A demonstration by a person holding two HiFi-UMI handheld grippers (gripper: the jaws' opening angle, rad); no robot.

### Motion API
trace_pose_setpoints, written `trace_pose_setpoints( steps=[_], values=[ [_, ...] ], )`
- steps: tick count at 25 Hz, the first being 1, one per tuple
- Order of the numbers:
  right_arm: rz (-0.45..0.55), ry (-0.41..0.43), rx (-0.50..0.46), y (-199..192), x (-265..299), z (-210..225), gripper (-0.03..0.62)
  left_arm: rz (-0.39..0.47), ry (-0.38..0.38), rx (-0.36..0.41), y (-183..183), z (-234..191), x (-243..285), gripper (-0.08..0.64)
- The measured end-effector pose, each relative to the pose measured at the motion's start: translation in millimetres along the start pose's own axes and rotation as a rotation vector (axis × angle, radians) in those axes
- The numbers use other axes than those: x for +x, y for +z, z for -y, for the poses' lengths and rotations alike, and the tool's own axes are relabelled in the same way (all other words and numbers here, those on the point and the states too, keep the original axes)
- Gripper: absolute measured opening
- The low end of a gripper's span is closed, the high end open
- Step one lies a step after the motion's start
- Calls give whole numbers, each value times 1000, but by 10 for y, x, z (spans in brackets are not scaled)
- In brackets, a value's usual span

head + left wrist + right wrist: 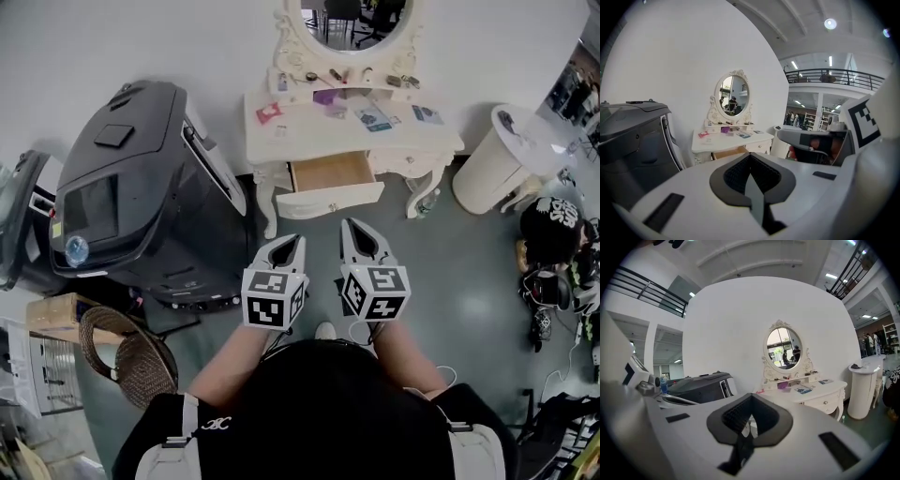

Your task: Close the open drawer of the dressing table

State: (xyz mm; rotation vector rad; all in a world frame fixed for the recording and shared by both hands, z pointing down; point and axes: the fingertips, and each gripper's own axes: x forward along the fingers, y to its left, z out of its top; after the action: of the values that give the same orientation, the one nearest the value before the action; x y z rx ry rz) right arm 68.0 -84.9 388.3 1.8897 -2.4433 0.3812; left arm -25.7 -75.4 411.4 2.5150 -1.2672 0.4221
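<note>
- In my head view the mirror (349,21) is cut off by the top edge, and the small things on the dressing table (281,131) are too tiny for me to name.
- The back of the drawer (330,183) runs under the tabletop, so I can't see that part.
- In the right gripper view, the gripper's own body covers the drawer. In the left gripper view only a strip of brown wood (726,153) shows.
- The drawer stands pulled out at the table's middle, at 12 o'clock from both grippers and apart from them. It has a white front with a small knob, and the wooden inside looks bare.
- The left gripper (287,246) has its jaws clenched together on nothing.
- The right gripper (359,232) is at 3 o'clock of the left one, jaws likewise pressed together and empty.
- A big dark machine (131,197) stands at 9 o'clock of the table.
</note>
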Motion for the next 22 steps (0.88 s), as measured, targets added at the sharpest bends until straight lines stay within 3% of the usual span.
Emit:
trace_pose_setpoints(
  steps=[9, 15, 22],
  values=[
    [-31, 23, 3, -61, 307, 632, 11, -37, 44, -10, 99, 172, 618, 8],
    [-57, 53, 31, -124, 488, 818, 11, -62, 81, -19, 101, 151, 814, 8],
    [-79, 43, 42, -188, 645, 962, 11, -84, 68, -15, 108, 129, 1044, 8]
  ],
)
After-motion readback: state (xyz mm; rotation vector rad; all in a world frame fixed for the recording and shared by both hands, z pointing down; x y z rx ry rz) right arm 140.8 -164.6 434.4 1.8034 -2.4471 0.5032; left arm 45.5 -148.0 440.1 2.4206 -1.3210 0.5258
